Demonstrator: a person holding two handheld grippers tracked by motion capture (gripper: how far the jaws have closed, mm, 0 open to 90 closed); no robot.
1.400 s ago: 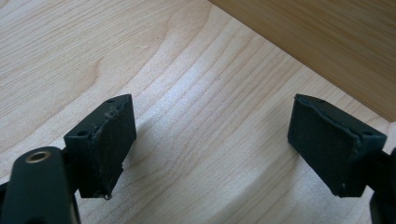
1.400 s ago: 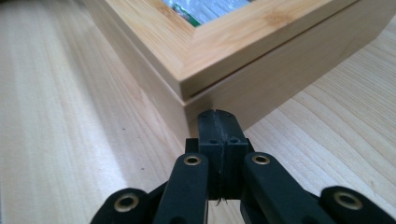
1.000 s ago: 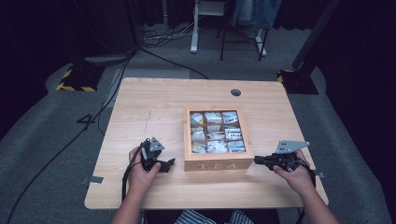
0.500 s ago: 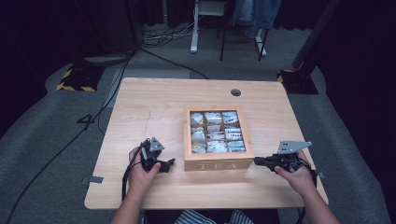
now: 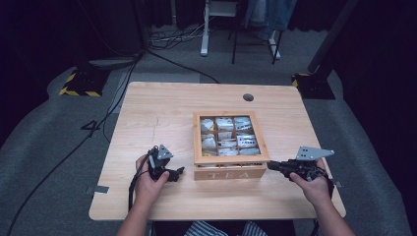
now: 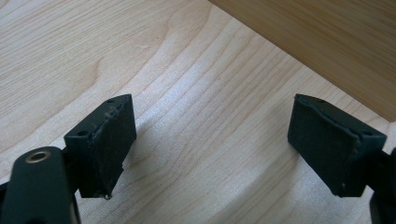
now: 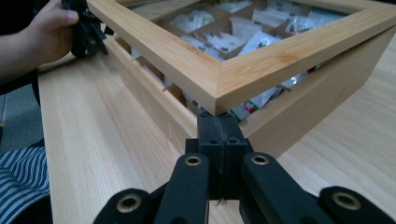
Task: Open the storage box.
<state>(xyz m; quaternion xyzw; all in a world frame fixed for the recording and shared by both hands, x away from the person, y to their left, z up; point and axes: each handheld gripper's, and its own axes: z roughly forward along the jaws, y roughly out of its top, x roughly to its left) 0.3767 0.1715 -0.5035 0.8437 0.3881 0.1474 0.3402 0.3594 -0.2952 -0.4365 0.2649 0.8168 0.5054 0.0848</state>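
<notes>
The wooden tea box [image 5: 230, 164] sits mid-surface [image 5: 162, 108], its glass-paned lid [image 7: 219, 70] raised a crack at the near right corner, where the right tool [image 7: 219, 133], clenched flat with nothing between its jaws, is wedged under the frame. The left tool [image 5: 173, 173] rests released beside the box's left wall (packets [image 5: 226, 140] show through the pane). Opening looks just begun; next, lever upward while the left steadies the base.

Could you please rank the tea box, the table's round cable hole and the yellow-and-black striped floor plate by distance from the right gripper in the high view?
1. Tea box, just left of the right gripper.
2. Cable hole, at the table's far edge.
3. Striped plate, on the floor, far left.
</notes>
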